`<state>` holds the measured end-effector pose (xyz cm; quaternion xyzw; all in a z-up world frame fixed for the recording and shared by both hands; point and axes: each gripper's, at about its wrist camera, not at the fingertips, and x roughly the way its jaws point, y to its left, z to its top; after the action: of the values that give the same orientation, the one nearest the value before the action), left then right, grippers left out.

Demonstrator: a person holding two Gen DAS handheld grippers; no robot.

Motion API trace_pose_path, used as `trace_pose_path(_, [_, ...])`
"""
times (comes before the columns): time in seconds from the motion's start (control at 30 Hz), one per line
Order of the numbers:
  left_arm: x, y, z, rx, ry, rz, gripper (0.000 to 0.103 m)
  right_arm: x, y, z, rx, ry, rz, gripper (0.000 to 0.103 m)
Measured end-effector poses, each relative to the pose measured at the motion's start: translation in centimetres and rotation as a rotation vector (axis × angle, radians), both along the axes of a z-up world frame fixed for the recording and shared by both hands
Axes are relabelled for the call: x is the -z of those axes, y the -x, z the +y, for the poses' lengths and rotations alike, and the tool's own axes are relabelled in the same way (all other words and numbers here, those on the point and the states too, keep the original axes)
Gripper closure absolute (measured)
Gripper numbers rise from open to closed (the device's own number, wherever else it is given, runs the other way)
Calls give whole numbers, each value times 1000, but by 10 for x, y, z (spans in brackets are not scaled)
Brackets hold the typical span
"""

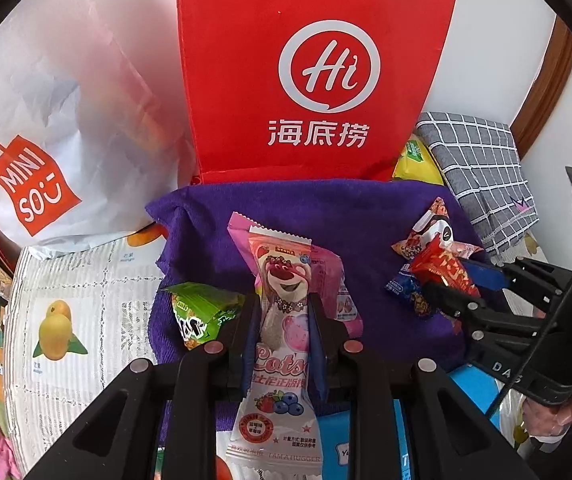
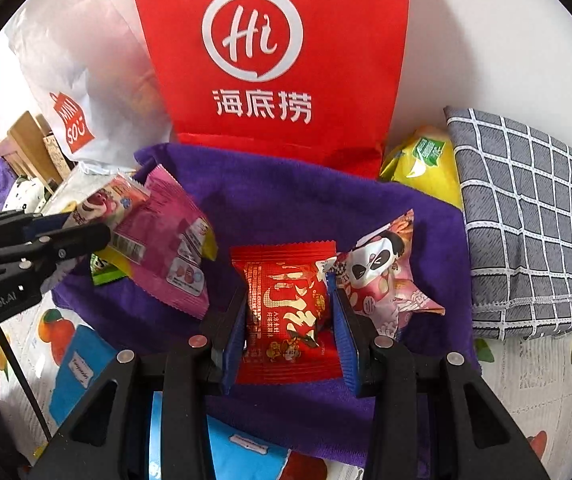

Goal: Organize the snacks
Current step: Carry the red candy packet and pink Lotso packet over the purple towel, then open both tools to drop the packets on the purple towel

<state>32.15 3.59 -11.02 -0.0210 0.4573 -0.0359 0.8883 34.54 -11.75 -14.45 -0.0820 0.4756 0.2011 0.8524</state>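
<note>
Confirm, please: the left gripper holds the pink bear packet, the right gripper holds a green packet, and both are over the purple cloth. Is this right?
One detail is wrong. The right gripper is shut on a red packet, not a green one, as the right wrist view shows. The left gripper does hold the pink bear packet, and both are over the purple cloth.

Both wrist views sit low and close, facing the red bag (image 1: 309,72) at 12 o'clock; shared: purple cloth (image 1: 214,216) and each opposite gripper.

Six snack packets (image 2: 286,312), two bags (image 2: 270,60)
</note>
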Motion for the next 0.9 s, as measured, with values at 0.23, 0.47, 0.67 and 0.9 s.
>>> trace_pose_path(0.23, [0,-1,1,-4,12,-5,79,9,-6,0,14,19,20,61])
trace_pose_path(0.47, [1,0,2,3,17,-13,79,10,-8,-2,35,22,16,60])
trace_pose_path(0.67, [0,-1,2,3,7,-18,75,-4,-5,-6,41,10,-9,50])
trace_pose_path(0.9, [-5,0,-1,-1,-6,-33,44,-31,2,-14,60,-15,-64,36])
